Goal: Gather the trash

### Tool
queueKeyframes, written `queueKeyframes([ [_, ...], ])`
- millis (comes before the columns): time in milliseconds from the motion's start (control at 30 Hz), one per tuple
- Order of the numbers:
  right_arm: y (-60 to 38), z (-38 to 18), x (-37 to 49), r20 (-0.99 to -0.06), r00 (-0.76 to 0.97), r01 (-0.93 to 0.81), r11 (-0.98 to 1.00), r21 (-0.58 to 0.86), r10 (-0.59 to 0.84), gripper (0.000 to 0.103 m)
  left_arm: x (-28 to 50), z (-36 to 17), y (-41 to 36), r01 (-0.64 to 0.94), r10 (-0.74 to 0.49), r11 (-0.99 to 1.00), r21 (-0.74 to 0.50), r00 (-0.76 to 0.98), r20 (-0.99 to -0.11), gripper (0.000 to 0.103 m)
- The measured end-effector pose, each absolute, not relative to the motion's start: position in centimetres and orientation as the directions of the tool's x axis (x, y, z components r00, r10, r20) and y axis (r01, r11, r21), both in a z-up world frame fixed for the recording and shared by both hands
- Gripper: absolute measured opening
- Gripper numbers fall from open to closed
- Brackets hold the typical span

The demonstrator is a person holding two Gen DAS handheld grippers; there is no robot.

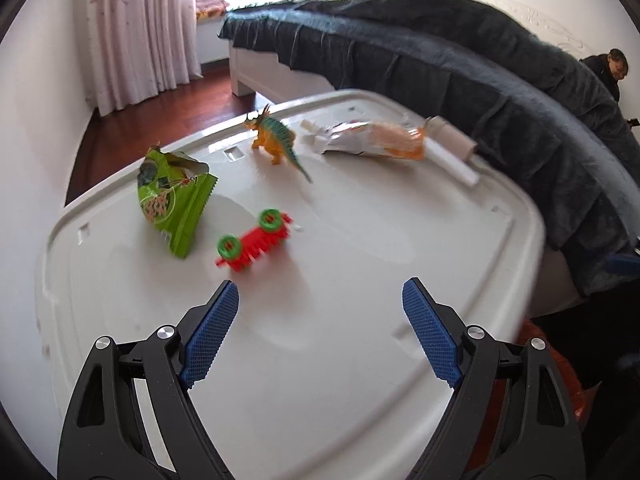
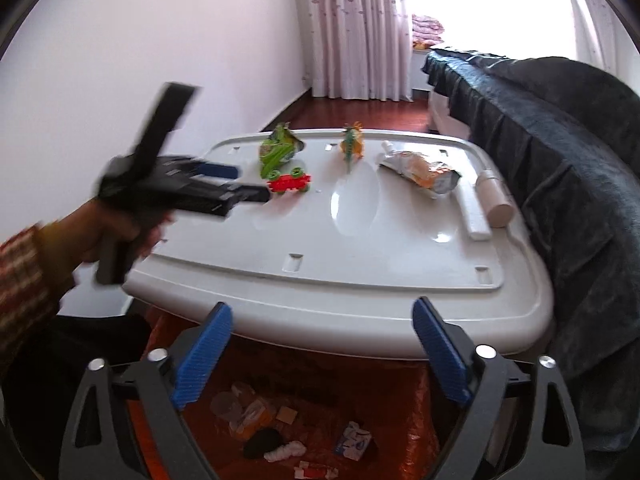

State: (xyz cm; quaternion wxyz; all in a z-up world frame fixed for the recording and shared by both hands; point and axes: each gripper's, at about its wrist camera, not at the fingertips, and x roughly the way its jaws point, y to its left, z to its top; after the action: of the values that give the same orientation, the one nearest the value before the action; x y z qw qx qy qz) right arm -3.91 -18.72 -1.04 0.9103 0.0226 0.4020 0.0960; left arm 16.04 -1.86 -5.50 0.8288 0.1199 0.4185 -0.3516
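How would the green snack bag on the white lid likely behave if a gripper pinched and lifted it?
The green snack bag looks torn open and crumpled, so it is probably thin, floppy and light. It would likely crush between the pads rather than resist. Its glossy film may be a bit slippery, and a push would probably slide it across the smooth white lid.

No text on the wrappers or elsewhere is legible.

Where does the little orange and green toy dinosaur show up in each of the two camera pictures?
Left wrist view: the toy dinosaur stands upper centre, at the far side of the white lid, right of the green snack bag.
Right wrist view: the dinosaur is above centre, small, near the lid's far edge.
Shared landmark: the red toy car with green wheels, in front of the bag.
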Motion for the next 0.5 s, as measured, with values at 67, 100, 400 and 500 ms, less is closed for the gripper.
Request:
queueKeyframes([
  [67, -18.9, -1.7, -3.9, -0.720, 0.657, -0.170, 0.974, 0.149, 0.225, 0.098, 17.7, -6.4, -2.3, 0.697, -0.470, 0.713, -0.083, 0.386, -0.794, 0.082],
  [100, -19.0, -2.0, -3.8, -0.718, 0.655, -0.175, 0.972, 0.159, 0.235, 0.098, 18.3, -6.7, -2.6, 0.703, -0.462, 0.708, -0.072, 0.383, -0.799, 0.082],
  [400, -20.0, -3.7, -3.0, -0.748, 0.603, -0.144, 0.960, 0.242, 0.279, 0.098, 22.0, -9.3, -4.5, 0.728, -0.387, 0.682, 0.068, 0.438, -0.811, 0.082],
  [500, -19.8, -3.7, -3.0, -0.748, 0.600, -0.153, 0.959, 0.238, 0.282, 0.098, 22.8, -9.7, -5.0, 0.720, -0.358, 0.686, 0.106, 0.460, -0.812, 0.082],
])
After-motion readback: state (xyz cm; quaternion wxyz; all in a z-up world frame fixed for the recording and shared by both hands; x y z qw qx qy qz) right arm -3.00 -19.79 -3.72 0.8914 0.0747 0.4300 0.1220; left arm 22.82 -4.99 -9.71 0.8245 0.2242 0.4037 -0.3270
